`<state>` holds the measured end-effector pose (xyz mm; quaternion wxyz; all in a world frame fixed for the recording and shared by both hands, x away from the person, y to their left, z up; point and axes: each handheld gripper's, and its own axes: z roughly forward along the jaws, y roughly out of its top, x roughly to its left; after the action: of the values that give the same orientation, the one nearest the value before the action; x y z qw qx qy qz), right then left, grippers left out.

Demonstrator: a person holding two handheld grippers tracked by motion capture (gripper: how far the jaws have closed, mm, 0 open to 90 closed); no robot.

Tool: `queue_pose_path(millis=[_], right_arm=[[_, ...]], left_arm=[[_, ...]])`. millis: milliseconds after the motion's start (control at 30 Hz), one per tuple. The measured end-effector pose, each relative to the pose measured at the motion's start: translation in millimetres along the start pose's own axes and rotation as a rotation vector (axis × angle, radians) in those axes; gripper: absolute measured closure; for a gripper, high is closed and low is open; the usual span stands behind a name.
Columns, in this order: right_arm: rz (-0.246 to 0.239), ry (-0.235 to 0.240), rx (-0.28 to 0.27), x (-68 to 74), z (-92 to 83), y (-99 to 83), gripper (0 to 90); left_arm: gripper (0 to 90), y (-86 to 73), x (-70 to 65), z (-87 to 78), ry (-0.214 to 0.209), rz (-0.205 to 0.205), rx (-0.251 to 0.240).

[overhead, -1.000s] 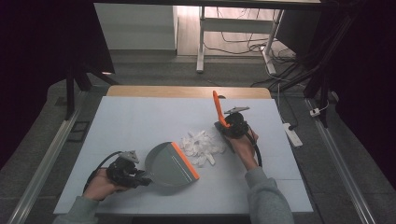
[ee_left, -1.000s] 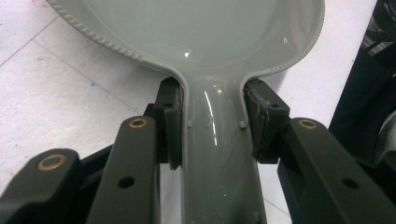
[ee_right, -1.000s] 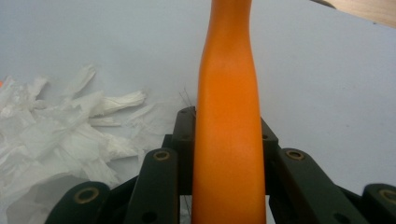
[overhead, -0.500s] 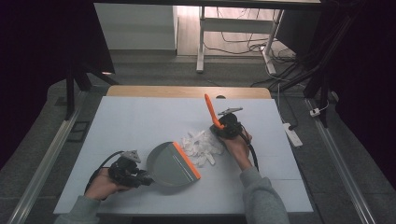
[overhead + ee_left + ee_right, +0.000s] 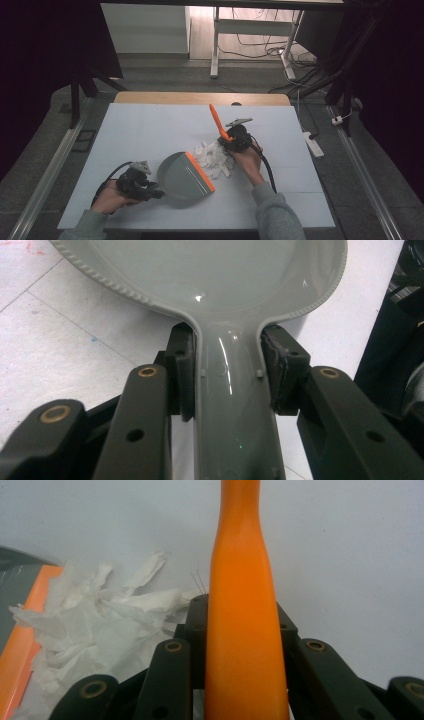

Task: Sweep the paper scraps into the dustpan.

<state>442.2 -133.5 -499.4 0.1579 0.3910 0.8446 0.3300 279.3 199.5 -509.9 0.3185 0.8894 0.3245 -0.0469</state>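
1. Your left gripper [image 5: 150, 187] is clamped on the grey dustpan [image 5: 182, 175] handle, pads pressing both sides.
2. Your right gripper [image 5: 231, 142] is clamped on the orange brush handle [image 5: 218, 122], which rises tilted.
3. The white paper scraps [image 5: 212, 157] lie heaped on the table [image 5: 150, 130], touching the pan's orange lip [image 5: 200, 171].

On the table [image 5: 150, 130], the dustpan [image 5: 182, 175] lies left of the paper scraps [image 5: 212, 157], its lip touching them; the brush [image 5: 218, 122] stands at their right, handle tilted away.
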Motion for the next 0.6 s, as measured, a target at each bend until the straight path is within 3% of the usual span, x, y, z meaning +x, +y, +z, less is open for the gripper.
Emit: queue_pose_path(millis=[600], right_arm=[[-0.042, 0.050, -0.009, 21.9, 1.0, -1.4, 70.7]], left_arm=[[61.1, 1.2, -0.4, 0.7, 0.002, -0.002, -0.001]])
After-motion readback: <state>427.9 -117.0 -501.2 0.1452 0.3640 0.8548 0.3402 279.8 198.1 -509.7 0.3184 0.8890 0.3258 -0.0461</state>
